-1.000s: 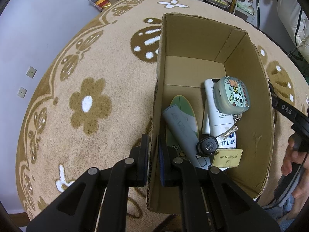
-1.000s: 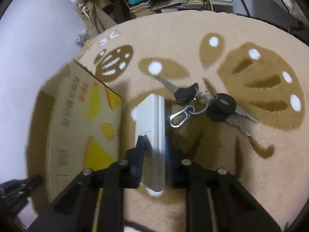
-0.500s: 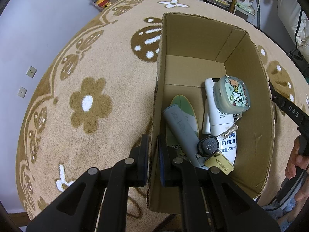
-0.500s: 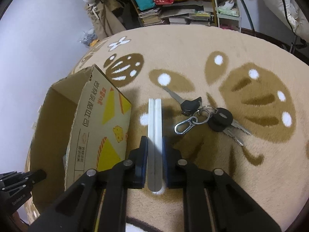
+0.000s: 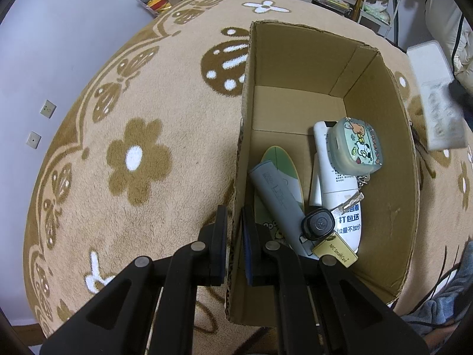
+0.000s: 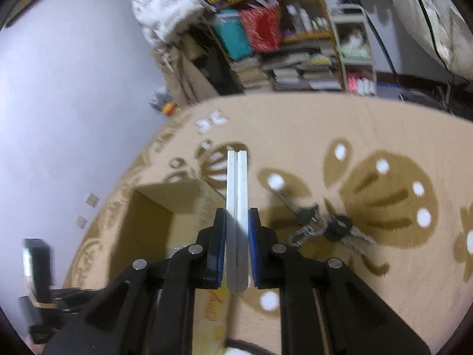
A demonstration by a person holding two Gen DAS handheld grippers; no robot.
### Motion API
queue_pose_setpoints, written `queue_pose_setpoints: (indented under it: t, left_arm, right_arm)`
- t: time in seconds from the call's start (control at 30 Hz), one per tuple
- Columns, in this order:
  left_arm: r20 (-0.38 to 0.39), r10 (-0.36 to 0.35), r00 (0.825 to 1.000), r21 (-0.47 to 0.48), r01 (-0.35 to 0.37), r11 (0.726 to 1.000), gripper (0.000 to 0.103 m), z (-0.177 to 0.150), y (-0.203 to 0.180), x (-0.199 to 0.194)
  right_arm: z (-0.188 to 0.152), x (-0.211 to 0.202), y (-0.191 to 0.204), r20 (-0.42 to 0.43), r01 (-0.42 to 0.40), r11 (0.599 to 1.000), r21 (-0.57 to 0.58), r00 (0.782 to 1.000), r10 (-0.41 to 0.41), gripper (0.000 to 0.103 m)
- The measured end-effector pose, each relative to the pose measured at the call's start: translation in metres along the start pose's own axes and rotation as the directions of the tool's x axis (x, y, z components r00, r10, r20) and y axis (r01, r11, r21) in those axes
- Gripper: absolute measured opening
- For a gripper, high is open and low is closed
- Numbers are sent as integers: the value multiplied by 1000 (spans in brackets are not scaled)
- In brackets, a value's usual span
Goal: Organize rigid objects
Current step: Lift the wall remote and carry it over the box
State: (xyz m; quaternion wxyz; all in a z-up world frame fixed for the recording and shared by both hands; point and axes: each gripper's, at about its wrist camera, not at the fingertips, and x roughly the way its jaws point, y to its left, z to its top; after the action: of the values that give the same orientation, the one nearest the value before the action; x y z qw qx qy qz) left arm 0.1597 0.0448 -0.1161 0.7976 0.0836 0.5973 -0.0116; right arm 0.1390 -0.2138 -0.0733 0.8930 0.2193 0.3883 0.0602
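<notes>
Left tongs point(image 5: 234, 233) clamped on near wall of cardboard box point(image 5: 381, 94). Inside, nearest first: tan tag point(image 5: 335, 251) printed "NFC Smart Card", black key fob point(image 5: 318, 224), grey case point(image 5: 276, 198), white remote point(image 5: 337, 186), cartoon-printed pouch point(image 5: 356, 146). Right tongs point(image 6: 237, 248) gripping white slab point(image 6: 236, 207), raised above rug point(image 6: 369, 136); key bunch point(image 6: 325, 224) on rug beyond.

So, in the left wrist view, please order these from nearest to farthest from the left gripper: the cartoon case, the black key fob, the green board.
From the left gripper, which clamps the box wall:
1. Green board, just inside that wall.
2. Black key fob, further right, mid-box.
3. Cartoon case, farther back on the right, atop the white remote.
</notes>
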Motion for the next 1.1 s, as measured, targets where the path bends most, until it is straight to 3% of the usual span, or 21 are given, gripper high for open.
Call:
queue_pose_setpoints:
  t: [0.17, 0.33, 0.63, 1.1]
  left_arm:
    - [0, 1, 1000, 1, -1, 1000, 9, 0, 0, 0]
    - [-3, 3, 1000, 0, -3, 1000, 9, 0, 0, -1]
    - [-1, 1, 1000, 3, -1, 1000, 9, -1, -2, -1]
    - [-1, 1, 1000, 3, -1, 1000, 9, -1, -2, -1]
  right_arm:
    - [2, -15, 30, 25, -79, 995, -53, 996, 81, 16]
    - [-11, -6, 58, -24, -115, 986, -120, 993, 113, 16]
    - [-40, 20, 81, -117, -110, 974, -196, 989, 88, 16]
    - [-61, 48, 84, -211, -115, 970, -213, 975, 69, 16]
